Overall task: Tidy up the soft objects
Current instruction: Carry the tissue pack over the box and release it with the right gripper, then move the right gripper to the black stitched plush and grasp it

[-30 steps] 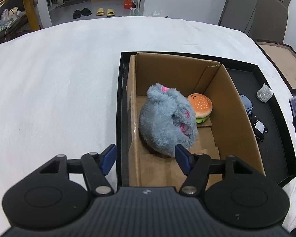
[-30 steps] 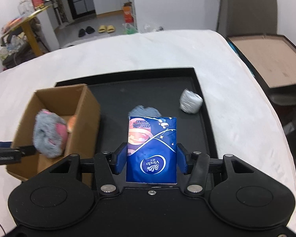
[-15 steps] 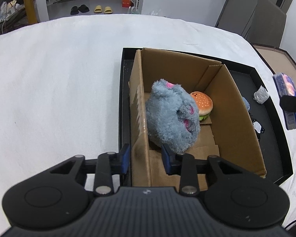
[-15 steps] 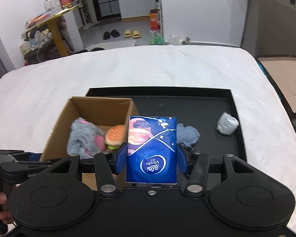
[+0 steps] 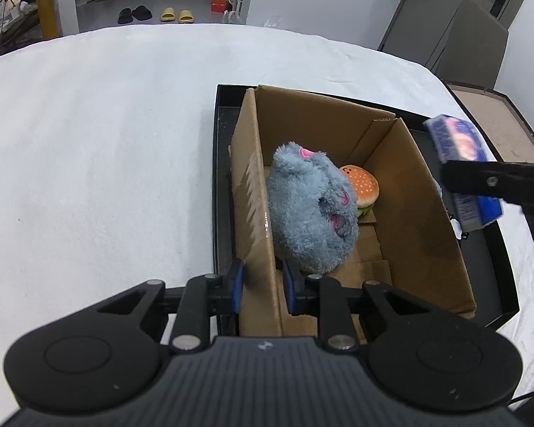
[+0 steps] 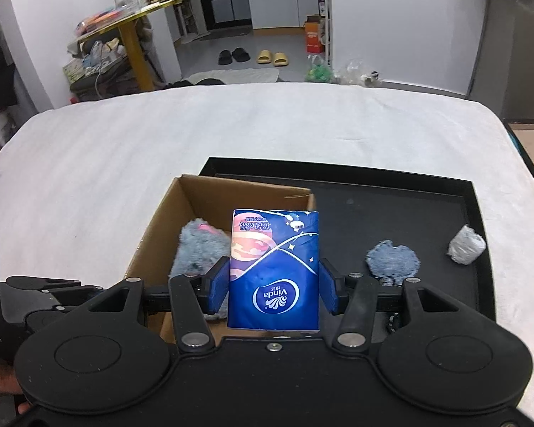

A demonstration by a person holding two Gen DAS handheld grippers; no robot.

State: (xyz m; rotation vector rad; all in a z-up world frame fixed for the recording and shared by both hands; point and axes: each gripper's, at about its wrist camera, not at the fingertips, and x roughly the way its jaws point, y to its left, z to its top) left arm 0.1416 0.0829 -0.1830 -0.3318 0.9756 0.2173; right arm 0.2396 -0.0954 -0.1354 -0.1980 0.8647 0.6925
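A cardboard box (image 5: 420, 192) stands in the left part of a black tray (image 6: 473, 192). Inside lie a fluffy blue-grey plush (image 5: 309, 210) and a small burger toy (image 5: 363, 186). My left gripper (image 5: 261, 288) is shut on the box's left wall near its front corner. My right gripper (image 6: 273, 286) is shut on a blue Vinda tissue pack (image 6: 274, 267) and holds it above the box's right wall; the pack also shows in the left wrist view (image 5: 459, 163).
On the tray's right part lie a blue denim patch (image 6: 393, 259) and a crumpled grey-white wad (image 6: 466, 245). The tray sits on a white cloth-covered table (image 5: 89, 160). A small black-and-white item (image 6: 393, 320) is mostly hidden behind my right gripper.
My left gripper has closed on the box's left wall. My right gripper has carried the tissue pack left, from over the tray to above the box.
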